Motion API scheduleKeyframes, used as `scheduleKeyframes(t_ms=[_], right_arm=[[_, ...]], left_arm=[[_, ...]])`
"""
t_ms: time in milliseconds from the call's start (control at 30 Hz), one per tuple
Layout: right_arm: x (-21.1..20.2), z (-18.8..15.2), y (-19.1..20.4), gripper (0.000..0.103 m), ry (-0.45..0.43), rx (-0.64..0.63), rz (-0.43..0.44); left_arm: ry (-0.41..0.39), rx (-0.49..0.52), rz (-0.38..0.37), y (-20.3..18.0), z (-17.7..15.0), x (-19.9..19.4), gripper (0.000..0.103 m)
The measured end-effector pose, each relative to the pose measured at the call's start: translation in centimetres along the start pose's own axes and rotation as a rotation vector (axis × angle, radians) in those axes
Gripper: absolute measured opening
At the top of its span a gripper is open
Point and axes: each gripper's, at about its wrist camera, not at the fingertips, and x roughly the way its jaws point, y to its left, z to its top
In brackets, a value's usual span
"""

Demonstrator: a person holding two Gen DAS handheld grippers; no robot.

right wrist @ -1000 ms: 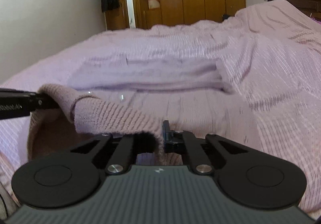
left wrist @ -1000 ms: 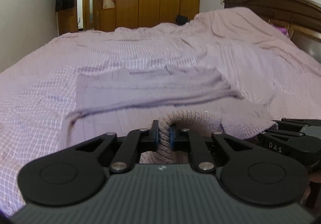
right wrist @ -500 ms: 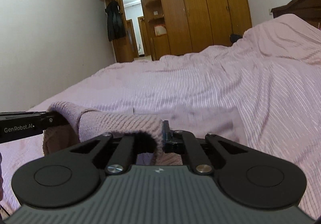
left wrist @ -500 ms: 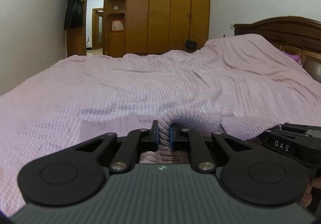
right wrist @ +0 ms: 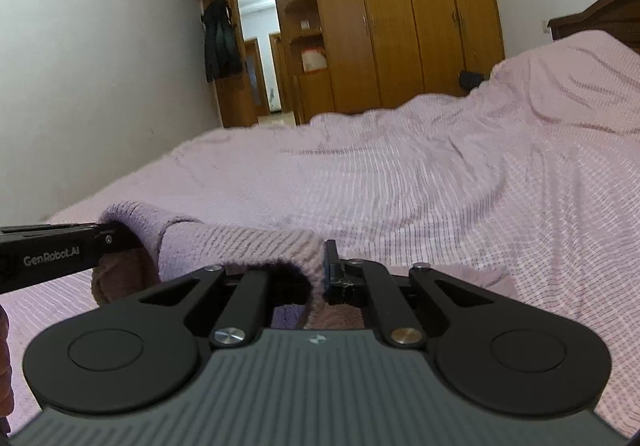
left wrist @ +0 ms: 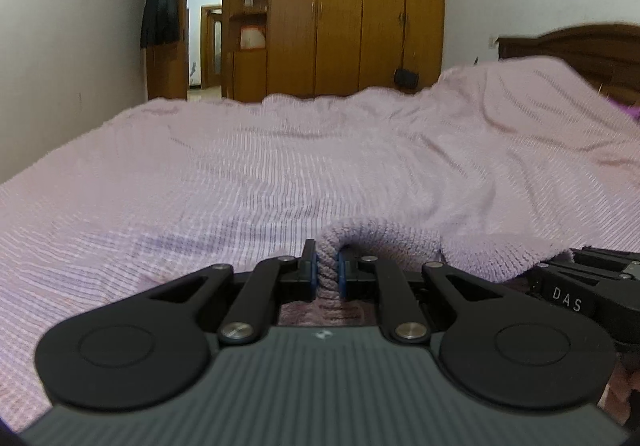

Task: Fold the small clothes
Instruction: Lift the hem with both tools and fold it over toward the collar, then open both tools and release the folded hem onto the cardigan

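Holding a pale lilac ribbed knit garment by its thick rolled edge, we have both grippers clamped on the fabric. In the left wrist view, the left gripper has its jaws together on a bunched fold of the knit, which stands upright between the blue-lined pads and arches over to the right of them. The same edge runs rightward from those jaws to the black body of the right gripper, which sits level with them and just beside.

In the right wrist view, the right gripper pinches the garment too; the cloth wraps over and hides the left-hand finger, while the right-hand finger shows bare and black against it. From these jaws the knit edge stretches leftward to the tip of the left gripper, forming a sagging band between the two tools, with a dark hollow under it.

Ahead of both sets of jaws spreads the pink-lilac checked bedspread, rumpled higher to the right. Far beyond the jaws stands a brown wooden wardrobe, and to its left a dark coat hangs by an open doorway.
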Motion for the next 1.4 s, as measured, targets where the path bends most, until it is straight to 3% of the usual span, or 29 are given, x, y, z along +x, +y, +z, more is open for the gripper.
scheduleKeyframes(t_ms=[333,433,533,633,700,767,967,1100,1200,1400], right_arm=[[9.4,-3.8,-1.4,0.006,0.157,0.004,-0.047],[10.5,-4.8,-1.4,0.007,0.176,0.008,-0.048],[10.4,-4.7,-1.3,0.016,0.175,0.011,-0.034],[9.6,-4.2,-1.5,0.03,0.166,0.019,-0.024],[8.1,-3.8,-1.7,0.046,0.153,0.027,-0.019],[6.8,-3.6,-1.9,0.049,0.145,0.021,-0.024],[2.1,-3.8,-2.5,0.052,0.136,0.01,-0.037],[-0.6,-4.4,-2.5,0.055,0.109,-0.005,-0.046],[-1.8,-4.9,-2.5,0.055,0.108,-0.011,-0.039],[-2.5,-6.3,-1.9,0.055,0.137,-0.077,-0.026]], left_arm=[[0.154,0.023,0.041,0.3,-3.9,7.4,0.014],[0.176,0.01,0.04,0.6,-4.4,8.0,0.015],[0.189,0.011,0.022,0.8,-4.1,7.7,0.019],[0.199,-0.012,0.002,1.2,-3.3,6.2,0.035],[0.198,-0.022,-0.007,1.6,-2.9,4.9,0.047],[0.192,-0.018,-0.007,1.9,-2.7,3.3,0.052],[0.207,-0.017,-0.046,2.2,-3.1,-0.4,0.054],[0.207,-0.029,-0.14,1.8,-3.9,-1.9,0.054],[0.203,0.018,-0.208,0.8,-4.5,-2.3,0.054],[0.224,0.135,-0.267,-0.9,-6.0,-2.5,0.054]])
